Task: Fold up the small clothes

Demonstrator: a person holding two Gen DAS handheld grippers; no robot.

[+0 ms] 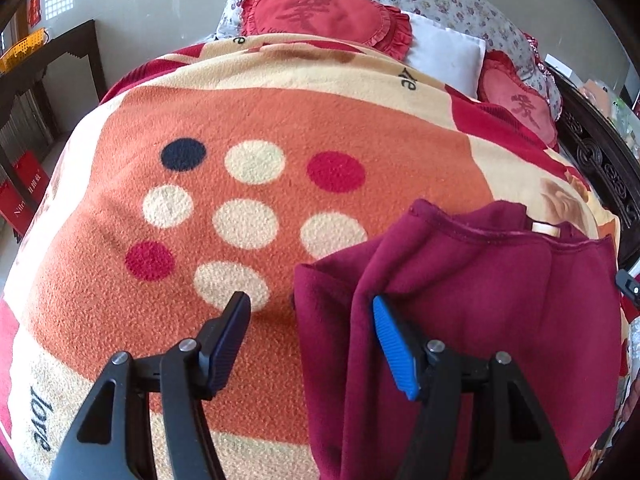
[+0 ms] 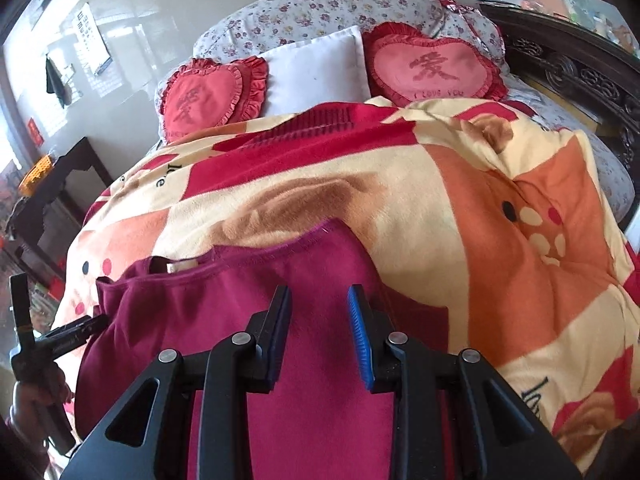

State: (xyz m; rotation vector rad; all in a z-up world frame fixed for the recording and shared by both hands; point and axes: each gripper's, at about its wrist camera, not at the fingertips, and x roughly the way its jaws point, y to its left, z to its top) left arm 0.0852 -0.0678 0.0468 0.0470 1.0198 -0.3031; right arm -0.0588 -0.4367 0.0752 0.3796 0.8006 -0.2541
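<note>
A maroon fleece garment point(image 1: 480, 300) lies on the patterned blanket point(image 1: 240, 120), with a white label point(image 1: 544, 228) at its neckline. My left gripper point(image 1: 309, 298) is open. Its dark finger is over the blanket and its blue pad point(image 1: 394, 344) rests on the garment, so the garment's left edge lies loose between the jaws. In the right wrist view the garment point(image 2: 224, 300) spreads toward me, and my right gripper point(image 2: 319, 290) stands narrowly closed on a ridge of its fabric near the right side. A hand point(image 2: 36, 396) holding the left gripper shows at the far left.
Two red heart cushions point(image 2: 216, 92) point(image 2: 436, 66) and a white pillow point(image 2: 320, 72) lie at the head of the bed. A carved dark wooden frame point(image 2: 580, 76) runs along the right side. A dark side table point(image 1: 48, 64) with a yellow basket point(image 1: 24, 48) stands left of the bed.
</note>
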